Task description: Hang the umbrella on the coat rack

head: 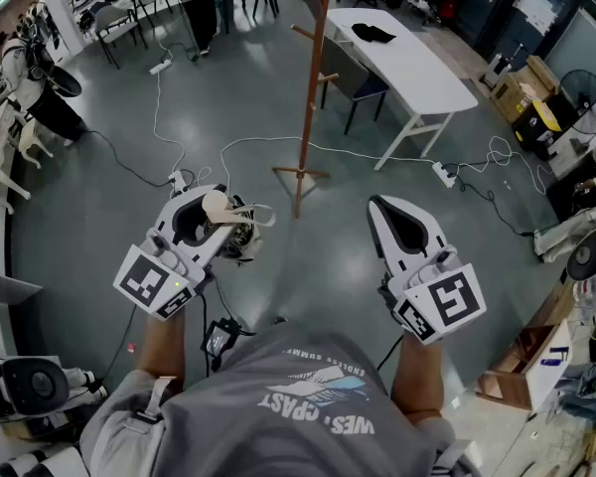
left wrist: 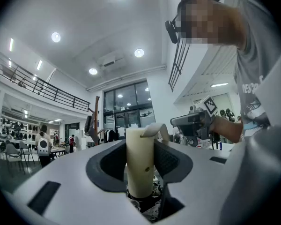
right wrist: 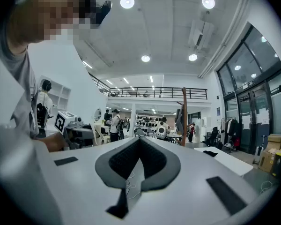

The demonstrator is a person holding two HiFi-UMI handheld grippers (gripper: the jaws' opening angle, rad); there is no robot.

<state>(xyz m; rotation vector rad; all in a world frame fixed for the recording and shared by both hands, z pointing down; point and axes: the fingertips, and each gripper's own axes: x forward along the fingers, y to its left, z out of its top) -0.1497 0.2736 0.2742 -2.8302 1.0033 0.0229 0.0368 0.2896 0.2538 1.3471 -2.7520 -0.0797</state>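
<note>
The umbrella (head: 240,238) is folded small, with a cream cylindrical handle (left wrist: 139,161) and a pale wrist strap (head: 259,213). My left gripper (head: 211,213) is shut on that handle, which stands upright between the dark pads (left wrist: 166,162); the strap loops over the top of the handle. My right gripper (head: 393,215) is shut and holds nothing, its pads meeting at the tip (right wrist: 140,142). The wooden coat rack (head: 314,87) stands on the grey floor ahead, between the two grippers and well beyond them. It also shows far off as a brown pole (left wrist: 96,121) and as a brown pole (right wrist: 183,117).
A white table (head: 417,68) with a black item (head: 374,34) and a chair (head: 359,83) stands right of the rack. White cables and a power strip (head: 444,174) lie on the floor near its base. Boxes (head: 521,92) and a fan (head: 587,88) are at the right; chairs and people are at the far left.
</note>
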